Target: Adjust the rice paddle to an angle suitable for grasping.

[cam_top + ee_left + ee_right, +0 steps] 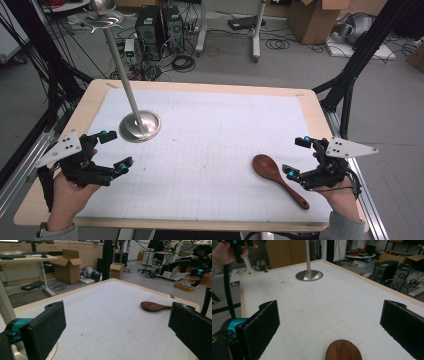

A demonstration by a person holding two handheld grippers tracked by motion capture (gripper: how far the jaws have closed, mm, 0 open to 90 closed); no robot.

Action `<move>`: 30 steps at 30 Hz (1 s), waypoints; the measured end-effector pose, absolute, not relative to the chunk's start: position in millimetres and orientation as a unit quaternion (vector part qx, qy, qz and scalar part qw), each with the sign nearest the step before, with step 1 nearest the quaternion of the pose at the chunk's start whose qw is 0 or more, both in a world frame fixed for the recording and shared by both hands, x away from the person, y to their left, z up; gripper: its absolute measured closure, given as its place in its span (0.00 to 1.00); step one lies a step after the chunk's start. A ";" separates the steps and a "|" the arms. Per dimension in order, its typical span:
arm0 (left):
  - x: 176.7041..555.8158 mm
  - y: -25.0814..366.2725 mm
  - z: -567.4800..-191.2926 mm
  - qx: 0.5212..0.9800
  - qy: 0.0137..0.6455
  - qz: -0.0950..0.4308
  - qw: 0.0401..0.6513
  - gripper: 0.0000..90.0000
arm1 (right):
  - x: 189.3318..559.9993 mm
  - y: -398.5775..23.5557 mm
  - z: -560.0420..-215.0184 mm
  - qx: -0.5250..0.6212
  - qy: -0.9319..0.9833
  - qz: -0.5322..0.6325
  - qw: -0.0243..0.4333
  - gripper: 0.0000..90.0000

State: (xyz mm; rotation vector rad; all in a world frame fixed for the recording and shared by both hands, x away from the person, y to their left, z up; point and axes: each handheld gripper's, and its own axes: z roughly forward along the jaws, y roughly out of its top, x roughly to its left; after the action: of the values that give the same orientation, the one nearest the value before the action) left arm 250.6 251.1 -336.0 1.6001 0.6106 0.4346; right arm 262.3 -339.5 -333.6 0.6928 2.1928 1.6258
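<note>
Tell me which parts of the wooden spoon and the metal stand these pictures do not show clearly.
- Wooden spoon: in the right gripper view the bottom edge cuts off its handle.
- Same spoon: in the left gripper view a black jaw hides the handle's end.
- Metal stand: in the high view its top runs to the frame's edge; in the right gripper view the pole is cut off.

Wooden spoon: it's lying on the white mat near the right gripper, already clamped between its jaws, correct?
Not clamped. The wooden spoon lies free on the white mat; the right gripper is open beside it, as the right gripper view shows.
</note>
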 end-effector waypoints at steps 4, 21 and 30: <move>250.3 251.4 -336.2 0.700 0.268 0.190 0.634 0.02 | 264.9 -340.3 -337.8 0.248 0.769 0.567 0.159 0.01; 252.6 249.0 -341.7 0.705 0.274 0.185 0.627 0.02 | 271.9 -348.0 -349.8 0.262 0.775 0.558 0.142 0.50; 253.2 250.6 -343.6 0.706 0.277 0.183 0.626 0.02 | 273.9 -350.8 -355.5 0.258 0.778 0.556 0.137 0.75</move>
State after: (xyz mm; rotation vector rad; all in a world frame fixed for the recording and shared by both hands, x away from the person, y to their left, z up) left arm 253.2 250.6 -343.6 1.6189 0.6353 0.4195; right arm 273.9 -350.8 -355.5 0.7459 2.2534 1.6091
